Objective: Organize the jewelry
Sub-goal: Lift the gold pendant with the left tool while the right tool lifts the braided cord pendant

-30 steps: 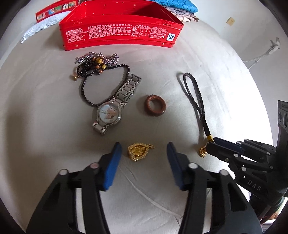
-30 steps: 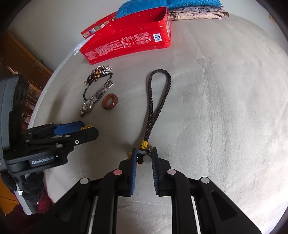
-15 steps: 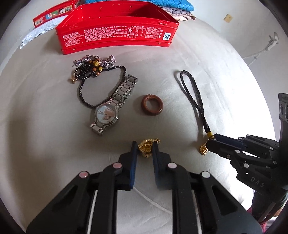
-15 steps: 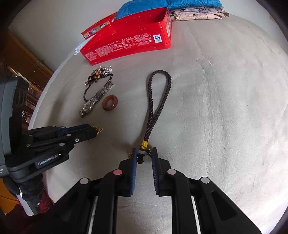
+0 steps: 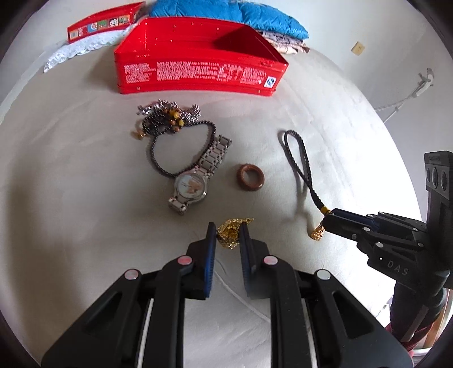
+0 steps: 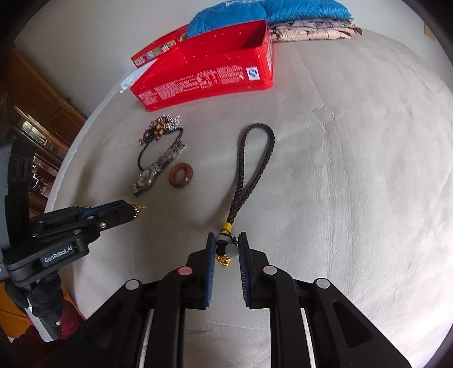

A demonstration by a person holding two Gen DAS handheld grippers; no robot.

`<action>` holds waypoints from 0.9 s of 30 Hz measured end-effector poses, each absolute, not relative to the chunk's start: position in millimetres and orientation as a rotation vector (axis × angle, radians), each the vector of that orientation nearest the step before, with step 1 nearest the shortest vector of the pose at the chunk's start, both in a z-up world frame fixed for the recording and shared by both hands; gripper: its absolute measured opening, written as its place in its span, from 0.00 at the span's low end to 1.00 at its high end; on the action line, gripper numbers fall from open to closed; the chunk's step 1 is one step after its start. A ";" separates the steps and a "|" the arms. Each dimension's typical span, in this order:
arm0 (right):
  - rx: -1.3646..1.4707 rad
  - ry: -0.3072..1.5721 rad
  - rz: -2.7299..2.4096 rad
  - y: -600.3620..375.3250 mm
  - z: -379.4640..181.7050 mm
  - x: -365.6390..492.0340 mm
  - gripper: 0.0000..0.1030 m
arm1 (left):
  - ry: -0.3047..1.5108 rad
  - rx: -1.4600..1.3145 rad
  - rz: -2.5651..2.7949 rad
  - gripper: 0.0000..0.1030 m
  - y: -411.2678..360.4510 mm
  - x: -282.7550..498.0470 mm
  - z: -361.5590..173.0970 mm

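My left gripper (image 5: 228,231) is shut on a gold pendant (image 5: 230,232) and holds it just above the beige bedspread. My right gripper (image 6: 226,244) is shut on the charm end of a dark braided cord (image 6: 249,169); its loop trails away over the bed. The cord also shows in the left wrist view (image 5: 300,164), with its gold charm (image 5: 316,233) hanging at the right gripper's tips. An open red tin (image 5: 198,56) stands at the far side. A silver watch (image 5: 195,181), a brown ring (image 5: 250,177) and a tangle of beaded necklaces (image 5: 170,121) lie before it.
The tin's red lid (image 5: 104,24) lies behind it on the left, by white lace. Folded blue and patterned bedding (image 6: 283,17) sits behind the tin. Wooden furniture (image 6: 31,104) stands left of the bed. A white cable (image 5: 410,96) hangs on the right wall.
My left gripper closed on the gold pendant and lifted it a little. My right gripper, shut on the cord's end throughout, has raised it slightly. Both have moved closer to the tin.
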State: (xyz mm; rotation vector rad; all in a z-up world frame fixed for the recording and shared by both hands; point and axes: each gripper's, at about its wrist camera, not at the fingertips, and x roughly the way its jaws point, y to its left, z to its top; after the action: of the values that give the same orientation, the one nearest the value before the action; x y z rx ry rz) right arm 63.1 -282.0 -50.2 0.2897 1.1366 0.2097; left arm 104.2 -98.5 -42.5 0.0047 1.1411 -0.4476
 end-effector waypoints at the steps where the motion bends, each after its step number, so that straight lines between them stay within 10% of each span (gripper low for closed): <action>1: 0.292 1.133 0.210 -282.1 -48.5 63.3 0.15 | 1.137 0.003 -0.448 0.14 -96.9 104.3 -40.9; 27: 0.255 0.967 0.228 -286.6 36.0 73.3 0.15 | 1.040 -0.035 -0.439 0.14 -72.2 116.6 -0.9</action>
State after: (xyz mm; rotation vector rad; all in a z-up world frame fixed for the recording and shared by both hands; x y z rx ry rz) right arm 73.3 -286.6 36.0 0.2546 0.9669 0.2283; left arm 116.6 -72.2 -0.9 -0.0353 1.0397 -0.4386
